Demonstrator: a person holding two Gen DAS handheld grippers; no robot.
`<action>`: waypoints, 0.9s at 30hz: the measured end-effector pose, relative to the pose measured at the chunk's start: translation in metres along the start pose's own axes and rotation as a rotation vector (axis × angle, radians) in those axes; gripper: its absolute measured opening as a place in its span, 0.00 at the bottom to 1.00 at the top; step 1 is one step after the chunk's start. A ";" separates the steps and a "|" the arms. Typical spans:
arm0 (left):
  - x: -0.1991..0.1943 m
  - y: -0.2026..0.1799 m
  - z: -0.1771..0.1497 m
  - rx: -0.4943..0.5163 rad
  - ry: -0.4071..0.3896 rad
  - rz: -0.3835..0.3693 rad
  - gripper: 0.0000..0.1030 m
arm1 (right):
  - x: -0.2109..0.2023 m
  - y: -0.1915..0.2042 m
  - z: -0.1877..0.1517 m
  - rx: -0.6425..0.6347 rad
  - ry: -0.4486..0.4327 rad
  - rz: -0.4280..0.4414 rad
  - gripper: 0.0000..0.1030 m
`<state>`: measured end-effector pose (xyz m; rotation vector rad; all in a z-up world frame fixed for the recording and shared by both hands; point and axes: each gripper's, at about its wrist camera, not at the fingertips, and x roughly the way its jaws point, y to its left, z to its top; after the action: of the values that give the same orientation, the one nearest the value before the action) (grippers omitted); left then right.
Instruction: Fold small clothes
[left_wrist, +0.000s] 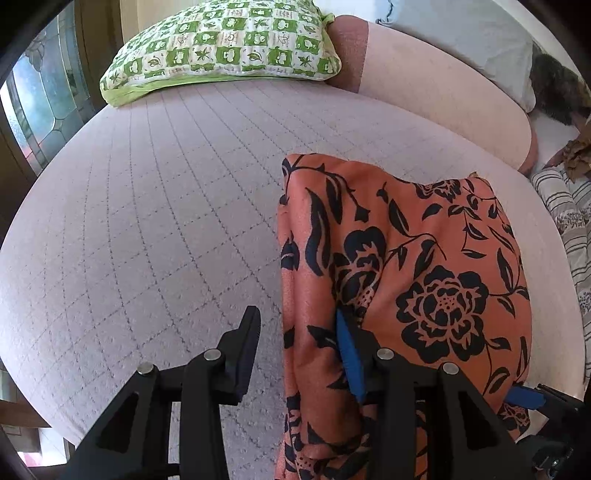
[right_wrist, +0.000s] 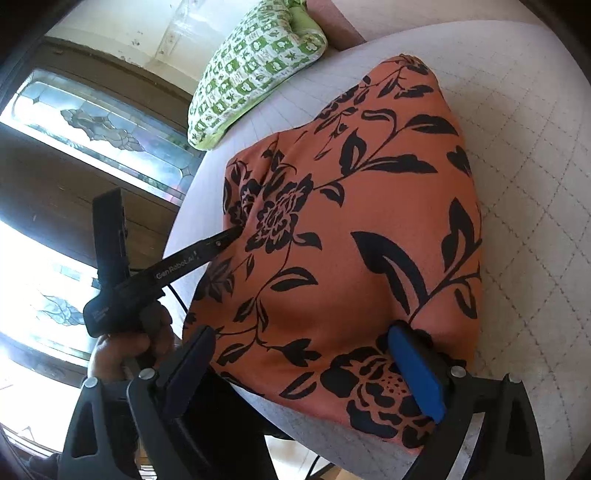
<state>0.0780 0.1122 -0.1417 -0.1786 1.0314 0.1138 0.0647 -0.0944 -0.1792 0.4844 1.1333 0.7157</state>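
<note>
Your left wrist camera looks steeply down along its black fingers from close above the pale quilted mattress (left_wrist: 155, 206), facing the far green-and-white checked pillow (left_wrist: 225, 44). Your right wrist camera sits close over the near edge, angled left toward the stained-glass window (right_wrist: 99, 122). Both views share the orange cloth with black flowers (left_wrist: 424, 258) and that pillow

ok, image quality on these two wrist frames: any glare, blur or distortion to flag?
Left wrist: strong fisheye bending of the quilted bedcover lines, dark vignette corners, even light, and the orange floral garment is sharp. Right wrist: the stained-glass window is blown out at the left, so the person's hand sits in backlit shadow; the green pillow is stretched near the edge.
</note>
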 end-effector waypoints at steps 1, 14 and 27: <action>0.000 -0.001 -0.001 -0.001 -0.001 0.001 0.43 | -0.002 -0.001 0.000 -0.007 -0.002 -0.002 0.94; 0.002 -0.005 -0.005 0.005 0.001 0.008 0.43 | -0.005 0.005 -0.004 -0.028 -0.003 -0.009 0.94; 0.007 0.001 -0.002 -0.011 0.001 0.008 0.51 | 0.004 -0.027 0.046 0.078 -0.029 0.007 0.99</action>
<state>0.0796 0.1132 -0.1491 -0.1844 1.0325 0.1266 0.1154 -0.1095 -0.1838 0.5637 1.1360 0.6704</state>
